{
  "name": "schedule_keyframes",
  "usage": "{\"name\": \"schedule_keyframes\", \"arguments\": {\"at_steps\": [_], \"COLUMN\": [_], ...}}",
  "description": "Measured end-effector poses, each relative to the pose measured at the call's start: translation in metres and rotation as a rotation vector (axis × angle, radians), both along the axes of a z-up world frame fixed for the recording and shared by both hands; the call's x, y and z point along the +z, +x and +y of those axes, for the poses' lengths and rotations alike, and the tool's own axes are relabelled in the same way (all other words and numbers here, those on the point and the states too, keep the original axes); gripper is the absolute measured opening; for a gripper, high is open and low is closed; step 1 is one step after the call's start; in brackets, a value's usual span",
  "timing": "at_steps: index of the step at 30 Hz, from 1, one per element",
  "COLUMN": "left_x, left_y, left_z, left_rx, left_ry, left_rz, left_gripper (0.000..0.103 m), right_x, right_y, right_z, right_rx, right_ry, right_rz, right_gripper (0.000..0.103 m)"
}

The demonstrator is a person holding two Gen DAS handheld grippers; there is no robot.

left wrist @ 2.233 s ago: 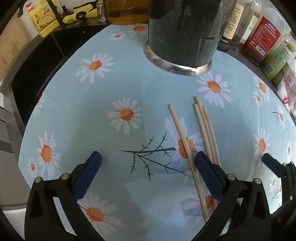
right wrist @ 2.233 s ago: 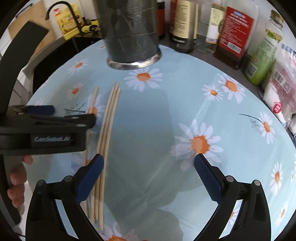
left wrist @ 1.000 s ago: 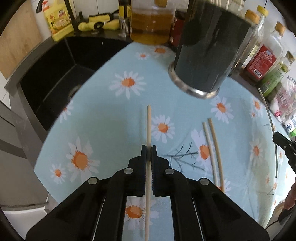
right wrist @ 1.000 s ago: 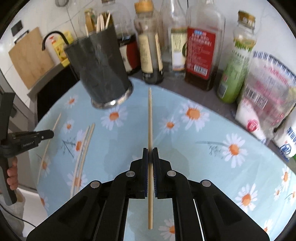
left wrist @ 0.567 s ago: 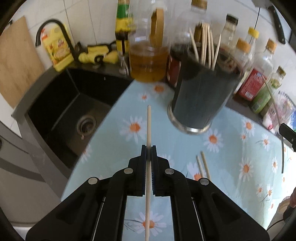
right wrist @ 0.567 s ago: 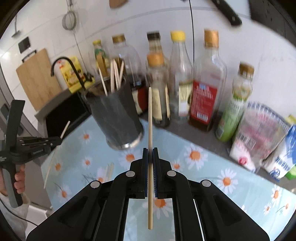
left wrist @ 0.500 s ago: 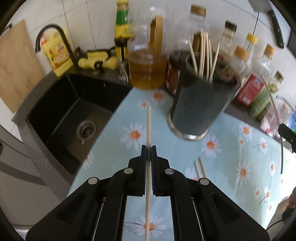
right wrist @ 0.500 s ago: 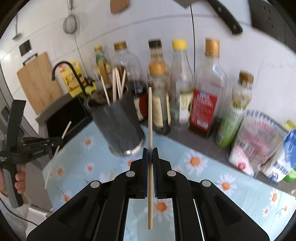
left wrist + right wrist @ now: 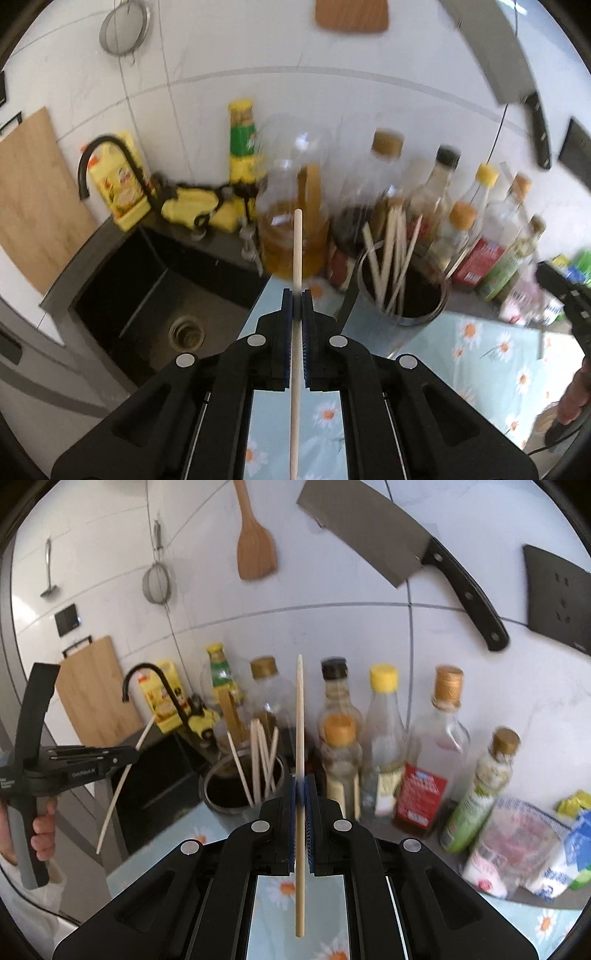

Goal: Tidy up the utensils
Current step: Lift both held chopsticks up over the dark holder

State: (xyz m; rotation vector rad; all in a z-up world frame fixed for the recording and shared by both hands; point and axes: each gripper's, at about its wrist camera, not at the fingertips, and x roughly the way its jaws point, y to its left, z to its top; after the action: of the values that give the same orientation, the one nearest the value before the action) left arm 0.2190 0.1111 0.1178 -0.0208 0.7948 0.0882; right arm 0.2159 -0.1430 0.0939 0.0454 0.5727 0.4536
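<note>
My left gripper [image 9: 297, 295] is clamped tight on one pale, round, bare-wood chopstick [image 9: 295, 332], which runs straight ahead past the pads. My right gripper [image 9: 302, 784] is likewise pinched on a second chopstick [image 9: 300, 738] of the same plain wood, its tip tapering. Ahead and below both stands the dark, steel-rimmed utensil holder [image 9: 221, 794] on the daisy-print bench [image 9: 498, 354], with several similar sticks leaning inside.
</note>
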Motion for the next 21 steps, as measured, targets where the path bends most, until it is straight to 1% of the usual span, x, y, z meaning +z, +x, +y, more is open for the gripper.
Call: {"name": "schedule_keyframes", "arguments": {"at_steps": [2, 6, 7, 9, 12, 14, 17, 19, 21], "left_x": [0.009, 0.018, 0.021, 0.026, 0.035, 0.038, 0.042, 0.045, 0.047], "left_y": [0.003, 0.008, 0.008, 0.007, 0.001, -0.002, -0.004, -0.003, -0.001], "left_z": [-0.002, -0.002, -0.004, -0.003, -0.003, -0.005, -0.006, -0.006, -0.007], "left_rx": [-0.014, -0.045, -0.052, -0.067, -0.077, -0.101, -0.147, -0.200, -0.221], "left_ry": [-0.010, -0.068, -0.083, -0.124, -0.169, -0.196, -0.213, -0.241, -0.244], "left_rz": [-0.030, -0.082, -0.107, -0.170, -0.298, -0.368, -0.465, -0.508, -0.546], "left_gripper": [0.005, 0.005, 0.005, 0.005, 0.005, 0.005, 0.005, 0.005, 0.005], "right_x": [0.005, 0.008, 0.008, 0.009, 0.009, 0.009, 0.008, 0.005, 0.002], "right_y": [0.005, 0.009, 0.008, 0.007, 0.010, 0.014, 0.024, 0.034, 0.039], "right_z": [0.005, 0.015, 0.017, 0.020, 0.026, 0.028, 0.031, 0.032, 0.033], "right_rx": [0.010, 0.050, 0.070, 0.110, 0.157, 0.183, 0.224, 0.246, 0.265], "right_ry": [0.022, 0.063, 0.084, 0.127, 0.171, 0.190, 0.221, 0.243, 0.269], "right_rz": [-0.030, -0.105, -0.139, -0.178, -0.226, -0.241, -0.243, -0.239, -0.237], "right_gripper": [0.005, 0.005, 0.005, 0.005, 0.005, 0.005, 0.005, 0.005, 0.005]}}
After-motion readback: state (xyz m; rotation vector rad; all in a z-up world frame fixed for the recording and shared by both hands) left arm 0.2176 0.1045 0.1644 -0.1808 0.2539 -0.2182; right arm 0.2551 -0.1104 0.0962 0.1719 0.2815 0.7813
